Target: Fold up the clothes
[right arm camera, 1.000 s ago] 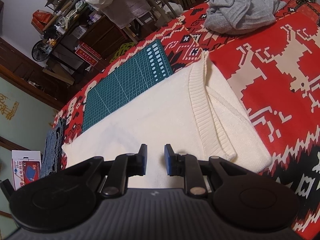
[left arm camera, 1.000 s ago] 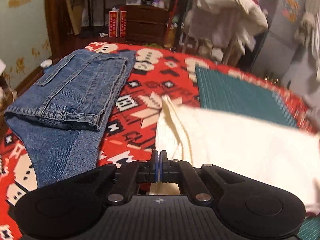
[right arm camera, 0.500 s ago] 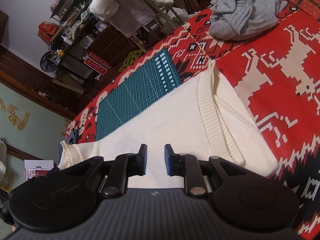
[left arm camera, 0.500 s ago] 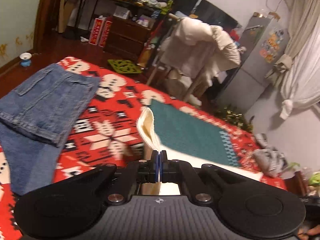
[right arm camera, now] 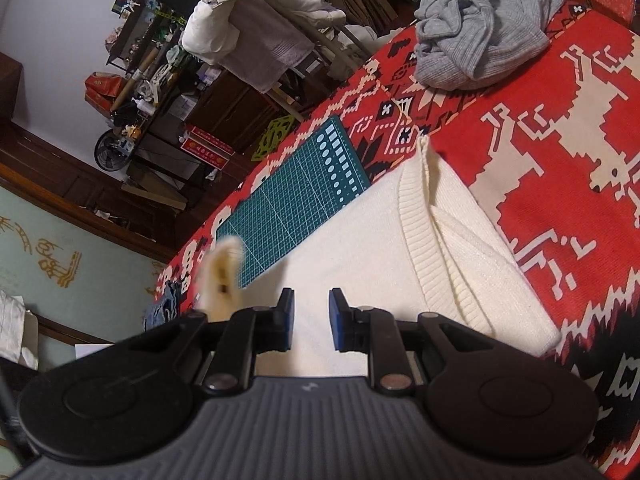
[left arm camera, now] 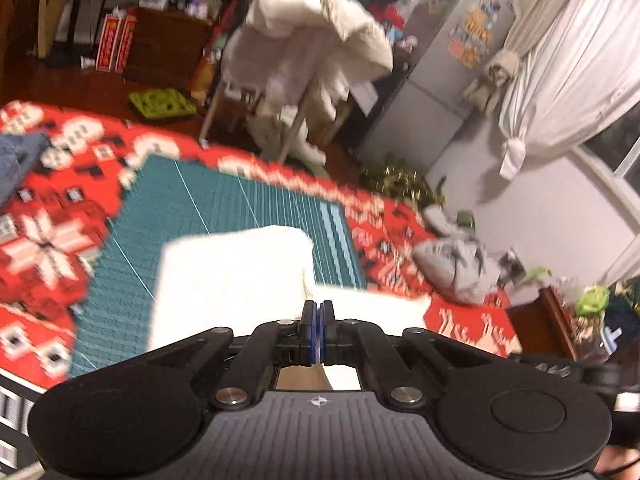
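Through my left wrist camera, my left gripper (left arm camera: 318, 322) sits low in the centre of the frame, its blue pads pressed together on an edge of the cream sweater (left arm camera: 232, 276). The cloth I hold spreads as a pale, blurred sheet across the middle of the frame, over the teal cutting mat (left arm camera: 224, 204). The mat lies on the red patterned blanket (left arm camera: 44, 232). A crumpled grey garment (left arm camera: 456, 268) rests on the blanket at right of centre. At the far left edge a bit of blue denim (left arm camera: 18, 156) shows.

Through my right wrist camera, my right gripper (right arm camera: 311, 312) is at lower centre, its pads parted with a clear gap and nothing between them, poised just above the cream sweater (right arm camera: 360, 248). The sweater lies flat across the middle of the frame, its ribbed band running toward the lower right. A lifted corner of it, blurred, rises at left of centre. The cutting mat (right arm camera: 288, 196) shows above the sweater, and the grey garment (right arm camera: 480, 28) sits bunched at upper right on the blanket (right arm camera: 560, 152).
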Tool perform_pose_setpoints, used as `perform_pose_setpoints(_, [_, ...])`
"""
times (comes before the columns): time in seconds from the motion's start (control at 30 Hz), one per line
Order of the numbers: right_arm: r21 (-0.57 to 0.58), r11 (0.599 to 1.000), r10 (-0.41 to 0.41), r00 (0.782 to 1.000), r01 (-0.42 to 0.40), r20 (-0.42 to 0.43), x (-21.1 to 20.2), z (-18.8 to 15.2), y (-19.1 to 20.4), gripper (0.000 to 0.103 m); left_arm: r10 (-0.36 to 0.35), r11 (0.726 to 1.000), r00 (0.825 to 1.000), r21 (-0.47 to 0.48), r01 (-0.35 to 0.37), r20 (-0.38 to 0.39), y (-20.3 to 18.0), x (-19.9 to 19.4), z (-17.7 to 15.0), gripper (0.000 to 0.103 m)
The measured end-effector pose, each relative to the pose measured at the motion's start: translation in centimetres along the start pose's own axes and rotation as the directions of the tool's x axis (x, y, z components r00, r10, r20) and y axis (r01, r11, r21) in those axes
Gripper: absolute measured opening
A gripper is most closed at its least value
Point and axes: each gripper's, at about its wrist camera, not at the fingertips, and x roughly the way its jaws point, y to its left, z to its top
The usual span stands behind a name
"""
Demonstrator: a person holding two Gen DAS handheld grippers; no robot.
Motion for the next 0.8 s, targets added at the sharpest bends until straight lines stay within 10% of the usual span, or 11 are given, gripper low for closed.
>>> perform_pose_setpoints(0.37, [-0.034, 0.999, -0.013, 0.999, 0.012, -0.042, 1.3, -0.5, 0.2, 0.022, -0.023, 0.994, 0.994, -0.109, 0.011, -0.106, 1.7, 4.4, -3.2, 0.004])
perform_pose_setpoints(0.5, [-0.064, 0.998, -0.011, 0.998, 0.007, -0.065, 2.0, -1.0, 0.8, 0.023, -0.152, 0.979, 0.983, -0.153, 0.135, -0.107, 2.2, 2.9, -2.4, 0.006])
perform_pose_setpoints(0.8, [-0.180, 0.984, -0.028, 0.986, -0.002, -0.167, 4.9, -3.9, 2.7, 0.028, -0.125, 0.985, 0.990, -0.128, 0.115, -0.066, 5.9, -2.4, -1.0, 0.008])
